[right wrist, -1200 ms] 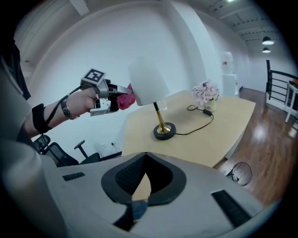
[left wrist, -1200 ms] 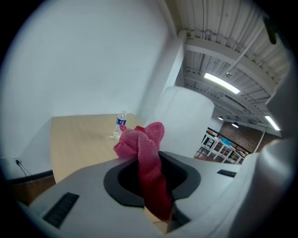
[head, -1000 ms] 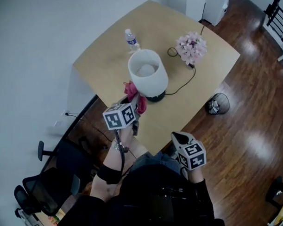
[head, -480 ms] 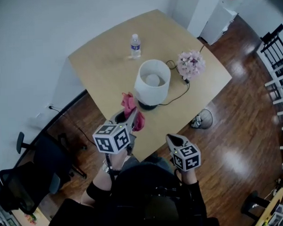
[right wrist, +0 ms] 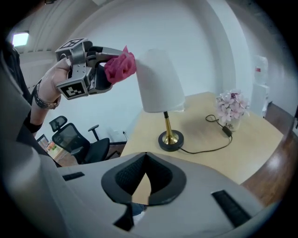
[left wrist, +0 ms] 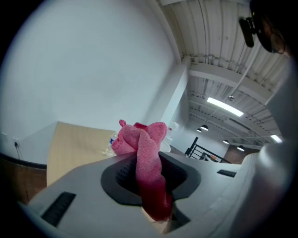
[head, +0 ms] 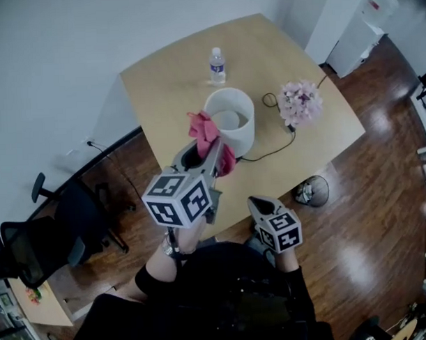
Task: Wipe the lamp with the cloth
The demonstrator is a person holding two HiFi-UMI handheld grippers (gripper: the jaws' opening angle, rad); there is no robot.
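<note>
Left hand-held gripper (left wrist: 149, 163): narrow, clamped on the crumpled pink terry cloth (left wrist: 142, 142), which bunches out past my fingertips.
Right hand-held gripper (right wrist: 145, 157): closed with nothing in it, held low near my body off the bench's near edge.
Task's thing: the table lamp with a white drum shade (head: 232, 118), brass stem and round black base stands mid-bench. The cloth is at the shade's top rim, at its 9 o'clock in the head view; I cannot tell whether they touch.
Bench: light wooden top (head: 165, 91).
Around the lamp: a clear plastic water bottle (head: 217, 65) at 12 o'clock and a bunch of pale pink flowers (head: 299, 102) at 3 o'clock, both clear of the shade.
Cable: a thin black cord (head: 269, 153) runs from the lamp's 5 o'clock toward the flowers.
Off the bench: a black office chair (head: 65, 223) at 8 o'clock and a round wire basket (head: 313, 191) on the dark wood floor at 4 o'clock.
Since a second ago: my left hand-held gripper has lifted the cloth from beside the lamp's base to the rim. The grip is unchanged.
</note>
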